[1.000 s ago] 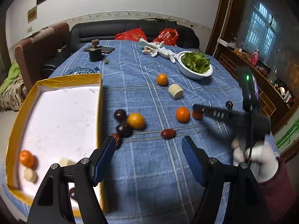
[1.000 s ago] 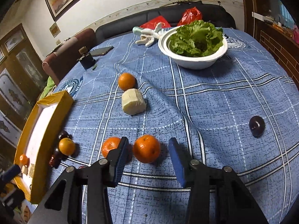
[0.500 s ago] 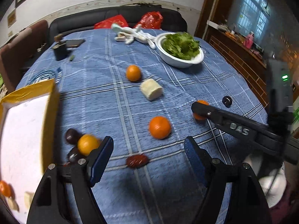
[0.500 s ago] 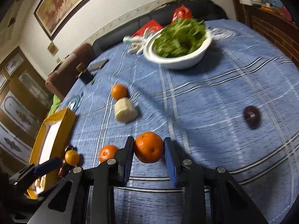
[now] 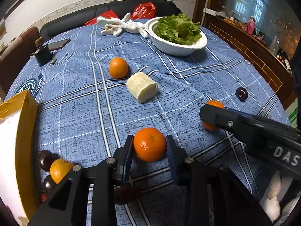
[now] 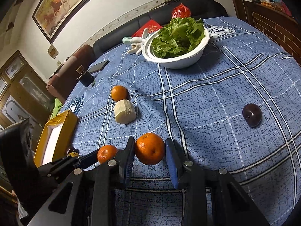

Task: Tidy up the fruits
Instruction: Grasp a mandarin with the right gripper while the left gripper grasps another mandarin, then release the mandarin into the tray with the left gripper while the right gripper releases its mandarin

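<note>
Both sets of jaws are clamped, each on a round orange mandarin of its own! The left gripper (image 5: 149, 146) has just been closing, and its blue-padded fingers (image 5: 128, 158) now press both sides of a glossy, dimpled mandarin (image 5: 149, 145) sitting on the blue plaid tablecloth (image 5: 79, 116). The right gripper (image 6: 150, 151) pinches a second round mandarin (image 6: 150, 148), pitted skin, a small stem dimple facing the camera; whether it touches the cloth I cannot tell.

From the left wrist view, the right-hand gripper reaches in from the right edge, its mandarin half hidden behind a black finger. Count the oranges here: four in all, the two held, a third loose mandarin (image 5: 118, 67) farther up the cloth, and a fourth yellow-orange one (image 5: 59, 169) low at left, beside the gold-walled cardboard box (image 5: 26, 131).

Dark round plums: one lone plum (image 5: 241, 93) off to the right, well apart, and two more (image 5: 45, 159) nestled against the yellow-orange fruit near the box. One dark red date-like fruit (image 5: 127, 194) lies under the left gripper's frame. One pale cut cylinder of white root (image 5: 142, 86) lies just beside the loose mandarin.

Farther back stands one white bowl (image 5: 176, 46) heaped with green lettuce (image 5: 178, 28), with a pair of pale gloves (image 5: 120, 26) beside it.
</note>
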The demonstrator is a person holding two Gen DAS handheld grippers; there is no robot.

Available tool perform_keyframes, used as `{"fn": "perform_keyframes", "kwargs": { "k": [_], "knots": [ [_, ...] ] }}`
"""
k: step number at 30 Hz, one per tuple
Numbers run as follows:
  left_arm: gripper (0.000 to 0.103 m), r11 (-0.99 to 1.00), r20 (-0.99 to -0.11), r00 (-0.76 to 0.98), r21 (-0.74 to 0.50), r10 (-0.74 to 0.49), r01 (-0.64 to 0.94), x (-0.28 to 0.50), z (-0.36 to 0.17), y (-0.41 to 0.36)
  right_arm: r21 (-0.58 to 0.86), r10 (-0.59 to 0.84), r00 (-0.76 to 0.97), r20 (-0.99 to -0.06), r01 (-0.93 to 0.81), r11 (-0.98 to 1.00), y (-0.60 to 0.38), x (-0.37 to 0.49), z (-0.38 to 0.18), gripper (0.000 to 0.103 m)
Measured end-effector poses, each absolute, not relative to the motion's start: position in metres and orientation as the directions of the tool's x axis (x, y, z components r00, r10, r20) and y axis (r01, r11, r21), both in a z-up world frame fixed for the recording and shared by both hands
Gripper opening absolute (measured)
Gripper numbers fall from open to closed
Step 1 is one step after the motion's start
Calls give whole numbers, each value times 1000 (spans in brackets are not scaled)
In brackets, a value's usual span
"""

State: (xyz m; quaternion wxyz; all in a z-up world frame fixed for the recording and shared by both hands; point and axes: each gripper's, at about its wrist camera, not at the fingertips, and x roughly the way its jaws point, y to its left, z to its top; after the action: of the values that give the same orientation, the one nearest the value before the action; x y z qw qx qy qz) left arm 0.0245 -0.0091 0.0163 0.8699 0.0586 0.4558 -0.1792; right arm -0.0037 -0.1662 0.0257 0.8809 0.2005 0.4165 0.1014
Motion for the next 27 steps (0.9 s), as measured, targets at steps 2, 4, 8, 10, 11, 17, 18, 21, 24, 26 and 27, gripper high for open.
{"fn": "perform_keyframes", "kwargs": {
  "k": [2,4,8,10,11,17,18,21,24,26,27],
  "knots": [
    [32,933,-803,521,-114,-288,341,19,24,3,438,345,630,-696,-9,899,-165,-2,24,35],
    [32,936,-784,535,-163,-316,313,12,35,18,439,347,630,-695,-9,898,-166,-2,23,35],
    [33,941,-730,595,-236,-337,243,-12,62,61,431,340,627,-701,-7,903,-164,-1,21,35],
    [33,948,-711,627,-254,-319,194,-24,70,84,429,340,622,-705,-7,903,-162,0,19,35],
    [33,951,-701,646,-265,-303,159,-31,73,100,427,338,621,-707,-7,904,-161,0,18,35],
    [33,949,-678,705,-314,-206,-24,-63,75,181,399,315,617,-721,-1,917,-157,-3,14,35],
    [33,944,-674,712,-326,-196,-48,-68,75,194,392,308,622,-720,-1,920,-156,-4,14,35],
    [33,931,-657,733,-353,-176,-93,-81,77,224,343,265,640,-721,-3,939,-148,-7,15,35],
    [33,923,-641,752,-365,-153,-124,-93,81,250,297,227,652,-723,-3,955,-142,-12,19,35],
    [33,922,-637,761,-356,-120,-153,-98,85,270,281,218,662,-717,-12,960,-136,-17,27,35],
    [33,920,-636,765,-355,-107,-167,-98,87,278,286,231,667,-708,-29,958,-129,-22,35,35]
  ]
}}
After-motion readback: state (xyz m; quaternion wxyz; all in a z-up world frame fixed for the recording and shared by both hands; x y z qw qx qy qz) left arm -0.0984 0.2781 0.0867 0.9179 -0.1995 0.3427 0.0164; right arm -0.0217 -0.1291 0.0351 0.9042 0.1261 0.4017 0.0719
